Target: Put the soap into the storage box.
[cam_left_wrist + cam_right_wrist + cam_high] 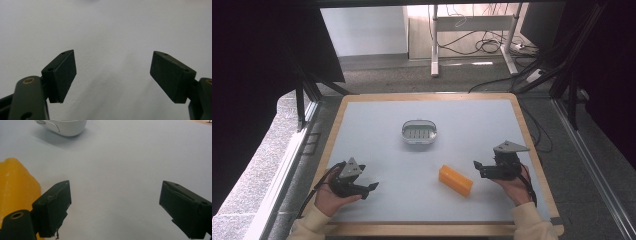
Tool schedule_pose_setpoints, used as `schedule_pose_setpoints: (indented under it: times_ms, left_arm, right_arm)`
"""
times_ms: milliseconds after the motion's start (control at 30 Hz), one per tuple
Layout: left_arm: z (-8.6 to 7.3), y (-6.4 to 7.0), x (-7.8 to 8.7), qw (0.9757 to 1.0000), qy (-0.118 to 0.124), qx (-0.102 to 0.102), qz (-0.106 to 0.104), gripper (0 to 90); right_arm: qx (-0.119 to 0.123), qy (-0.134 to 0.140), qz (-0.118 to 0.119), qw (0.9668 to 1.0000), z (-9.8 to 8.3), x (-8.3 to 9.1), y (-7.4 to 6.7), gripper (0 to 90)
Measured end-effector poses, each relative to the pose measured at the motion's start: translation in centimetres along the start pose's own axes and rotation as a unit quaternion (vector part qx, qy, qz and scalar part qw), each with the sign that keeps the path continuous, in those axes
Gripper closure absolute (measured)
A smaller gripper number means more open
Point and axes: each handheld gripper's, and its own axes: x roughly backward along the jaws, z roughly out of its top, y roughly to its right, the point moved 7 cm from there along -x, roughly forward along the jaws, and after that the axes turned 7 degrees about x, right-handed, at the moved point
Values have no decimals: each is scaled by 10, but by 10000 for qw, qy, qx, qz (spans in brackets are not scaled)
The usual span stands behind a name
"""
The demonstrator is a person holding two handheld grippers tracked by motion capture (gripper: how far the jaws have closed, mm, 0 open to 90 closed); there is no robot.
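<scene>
High view. The table [362, 107] carries a pale mat with two items on it: an orange block [455, 180] lying flat and slantwise near the front, and a grey oval dish [419, 132] with a slatted insert set farther back at the centre, well apart from the block. The block reads as a bar of soap and the dish as its holder, so the likely work is to seat the block in the dish. The right gripper [479, 168] is held low over the mat just beside the block's right end, jaws pointing toward it; this placement suits a side approach. The left gripper [371, 187] rests at the front left, near the block but not touching it, probably parked until needed.

Left gripper view. The two black jaws stand wide apart over bare mat, with nothing between them. One pad [65, 75] sits at the left of the view, the other at the right.

Right gripper view. The jaws stand wide with only mat between the pads [53, 207]. The orange block [15, 187] lies just outside the left-hand jaw, not yet within the gap; the gripper must shift sideways toward it before closing. The dish [66, 126] lies beyond, at the upper left. The wide opening suits the block's width.
</scene>
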Motion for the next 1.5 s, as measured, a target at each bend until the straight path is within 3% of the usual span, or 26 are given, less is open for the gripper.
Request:
schedule_pose_setpoints:
  times_ms: [133, 167, 433, 733, 967, 1500]
  left_arm:
    - [0, -2, 0, 10000, -21, -24, 20, 209]
    - [0, -3, 3, 10000, 27, 2, 23, 209]
    - [-3, 0, 5, 10000, 92, 9, -38, 210]
    - [-3, 0, 4, 10000, 65, 27, -37, 209]
    - [-4, 1, 3, 10000, 49, 14, -9, 209]
    - [-5, 1, 2, 10000, 30, 20, -27, 209]
  right_arm:
    - [77, -20, 45, 10000, -3, 1, -2, 115]
    - [105, 4, -103, 9999, -5, 4, -1, 111]
    - [-14, -6, 49, 10000, -7, 10, -1, 133]
    - [-14, -47, 82, 10000, -5, 7, 1, 144]
    - [-108, -4, 38, 9999, -4, 17, 5, 168]
    - [80, -51, 290, 9995, 4, 19, -8, 190]
